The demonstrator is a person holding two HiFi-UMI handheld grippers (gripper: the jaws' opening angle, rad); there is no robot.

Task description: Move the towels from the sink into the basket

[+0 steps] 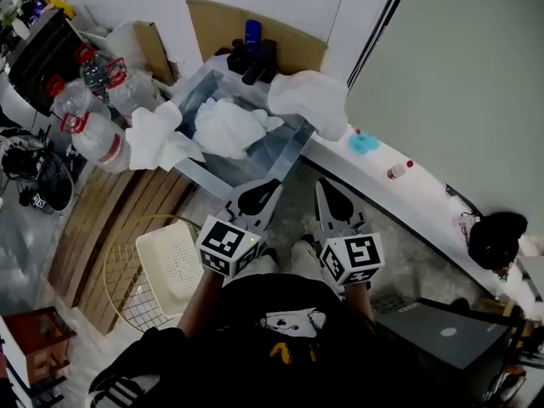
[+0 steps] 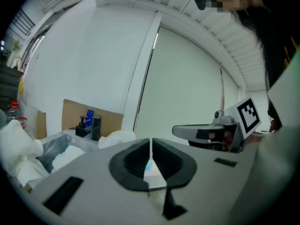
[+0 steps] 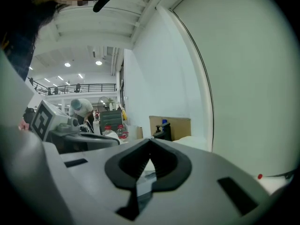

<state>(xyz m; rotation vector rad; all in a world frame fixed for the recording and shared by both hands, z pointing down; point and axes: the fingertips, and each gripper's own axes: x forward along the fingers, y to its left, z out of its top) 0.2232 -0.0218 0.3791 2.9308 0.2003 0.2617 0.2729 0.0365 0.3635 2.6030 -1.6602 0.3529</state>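
Both tools are empty rn, held side by side just short of the sink's (image 1: 287, 150) near corner. Left gripper (image 1: 265, 189) has its jaws pressed together w/ nothing btwn them, and the right gripper (image 1: 330, 190) is the same, closed up tight. All 3 white towels are at the sink: left towel (image 1: 155, 136) draped over the left rim, middle towel (image 1: 225, 126) bunched up inside, right towel (image 1: 310, 99) slung over the far right rim. The basket (image 1: 174, 266), cream plastic w/ holes, sits on the floor lower left on a gold wire rack (image 1: 127, 300), well apart from the sink. Water bottles (image 1: 89, 100) stand left of the sink.
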